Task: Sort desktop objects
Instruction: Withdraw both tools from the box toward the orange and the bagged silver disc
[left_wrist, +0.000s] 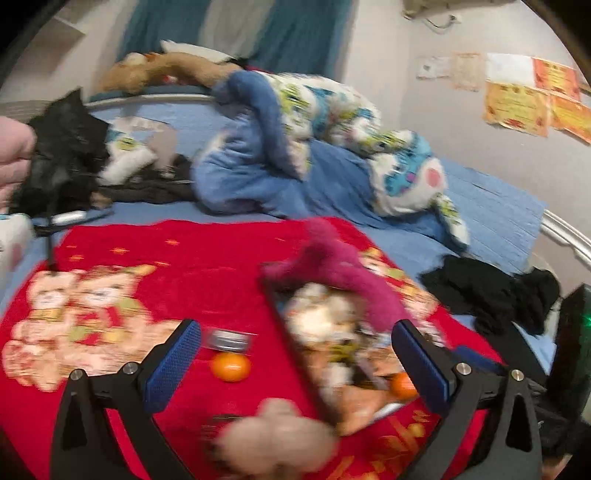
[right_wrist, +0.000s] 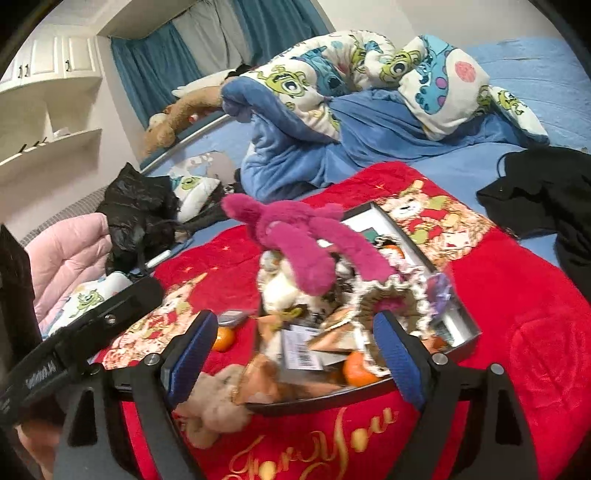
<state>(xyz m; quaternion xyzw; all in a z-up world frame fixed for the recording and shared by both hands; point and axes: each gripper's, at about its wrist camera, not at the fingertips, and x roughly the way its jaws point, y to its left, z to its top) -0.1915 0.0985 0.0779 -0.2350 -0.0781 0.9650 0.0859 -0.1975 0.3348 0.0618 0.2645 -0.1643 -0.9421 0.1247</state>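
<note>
The right gripper (right_wrist: 295, 350) hangs just above the near end of a dark tray (right_wrist: 466, 334), its blue-padded jaws spread wide with nothing pinched between them; what shows in the gap is the tray's heaped load below. The left gripper (left_wrist: 295, 350) is likewise spread apart and empty, held over the red blanket (left_wrist: 207, 266), and its view is smeared with blur. The tray lies on that blanket, piled with odds and ends: a magenta plush toy (right_wrist: 295, 240) sprawls over the top, a barcoded label (right_wrist: 301, 354) and some crumpled wrappers sit near the front, and an orange (right_wrist: 358, 369) rests against the near rim. Outside the tray, on its left, a second orange (left_wrist: 231, 366) lies on the blanket just beside a small silvery object (left_wrist: 229, 339) too blurred to identify, and a tan plush toy (right_wrist: 214, 406) lies at the tray's near-left corner, touching its edge. Beyond the blanket, a cartoon-print quilt (right_wrist: 369, 74) is bunched across the blue bed, with dark clothing (right_wrist: 546, 195) off to the right.
</note>
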